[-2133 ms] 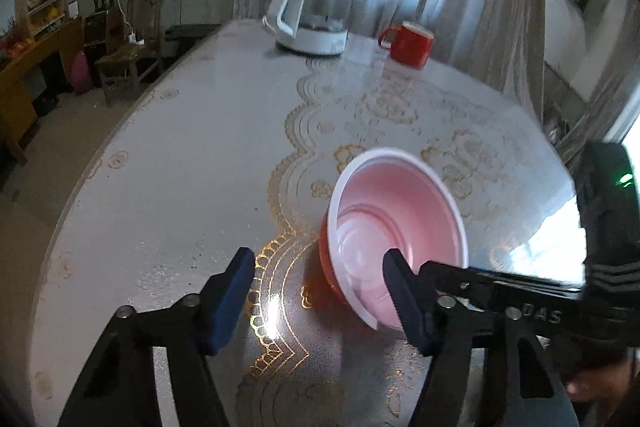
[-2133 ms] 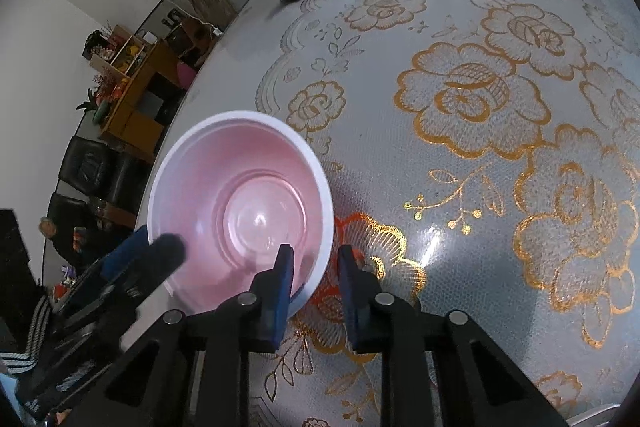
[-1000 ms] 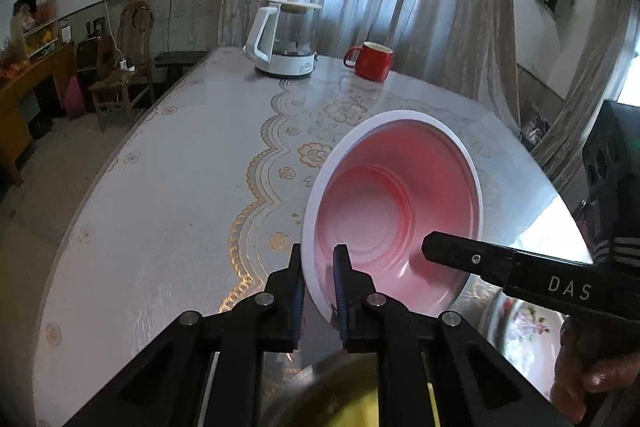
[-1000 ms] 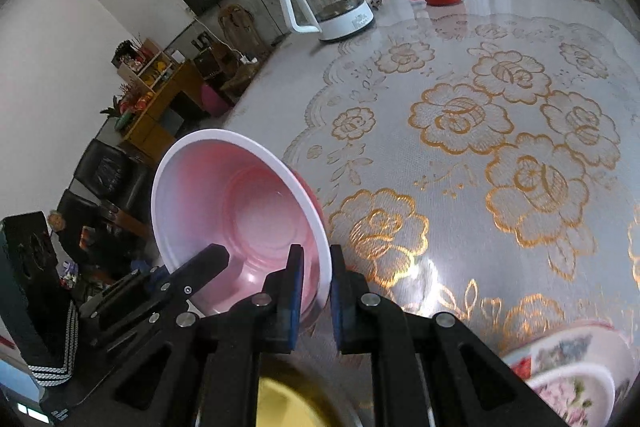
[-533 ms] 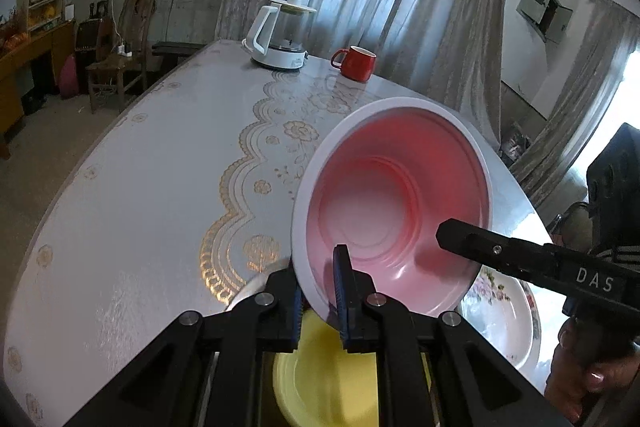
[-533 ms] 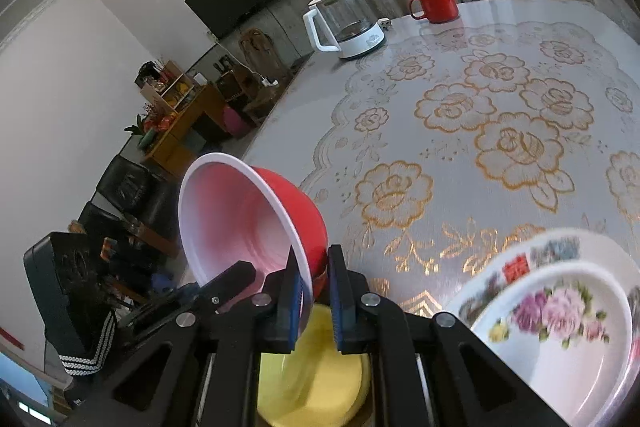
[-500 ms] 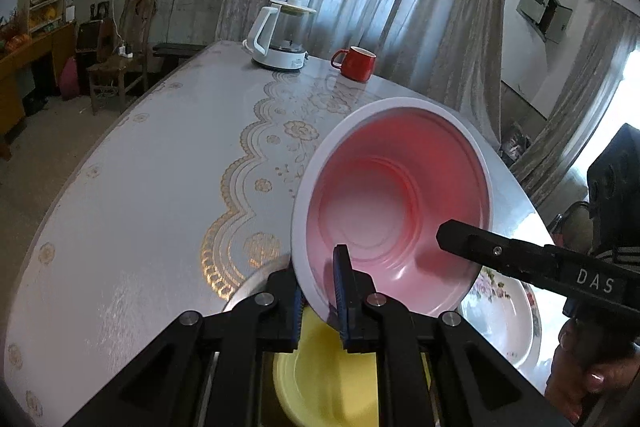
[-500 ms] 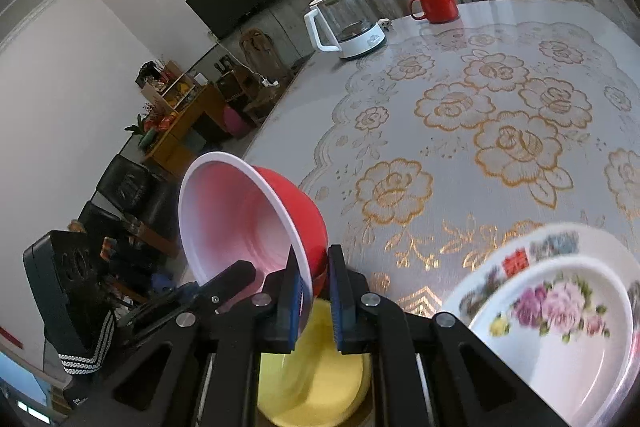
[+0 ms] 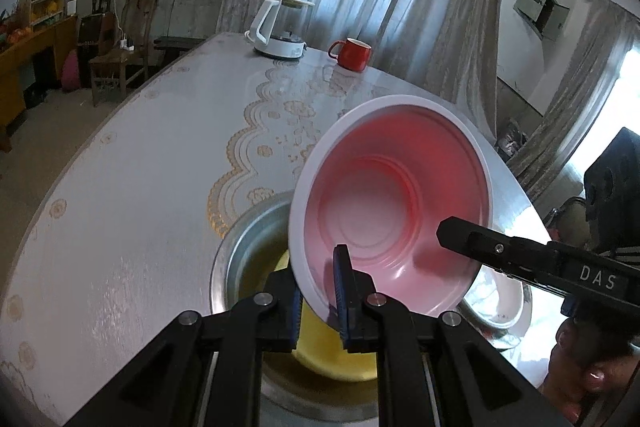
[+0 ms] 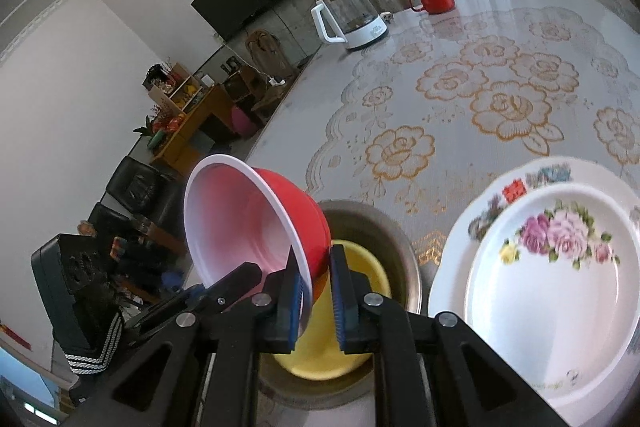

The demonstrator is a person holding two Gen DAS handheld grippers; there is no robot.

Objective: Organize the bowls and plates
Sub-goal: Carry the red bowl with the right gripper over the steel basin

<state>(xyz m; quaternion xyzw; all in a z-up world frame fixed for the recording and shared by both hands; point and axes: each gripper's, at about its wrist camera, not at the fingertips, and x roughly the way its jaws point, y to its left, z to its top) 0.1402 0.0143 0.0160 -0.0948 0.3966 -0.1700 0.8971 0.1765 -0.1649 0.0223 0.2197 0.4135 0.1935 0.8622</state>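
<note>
Both grippers hold one red bowl (image 9: 396,211) with a white rim and pink inside, tilted in the air. My left gripper (image 9: 320,301) is shut on its near rim. My right gripper (image 10: 314,297) is shut on the opposite rim of the red bowl (image 10: 256,219). Right below it a yellow bowl (image 9: 320,351) sits inside a metal basin (image 9: 240,251). The yellow bowl (image 10: 348,347) and the metal basin (image 10: 396,239) also show in the right wrist view.
Two stacked floral plates (image 10: 552,275) lie right of the basin. A glass kettle (image 9: 280,27) and a red mug (image 9: 352,54) stand at the table's far end. The lace-patterned table (image 9: 140,167) stretches to the left.
The red bowl has been lifted off the table by both grippers and carried back over the metal basin with the yellow bowl. In the last half second it has come closer above the basin.
</note>
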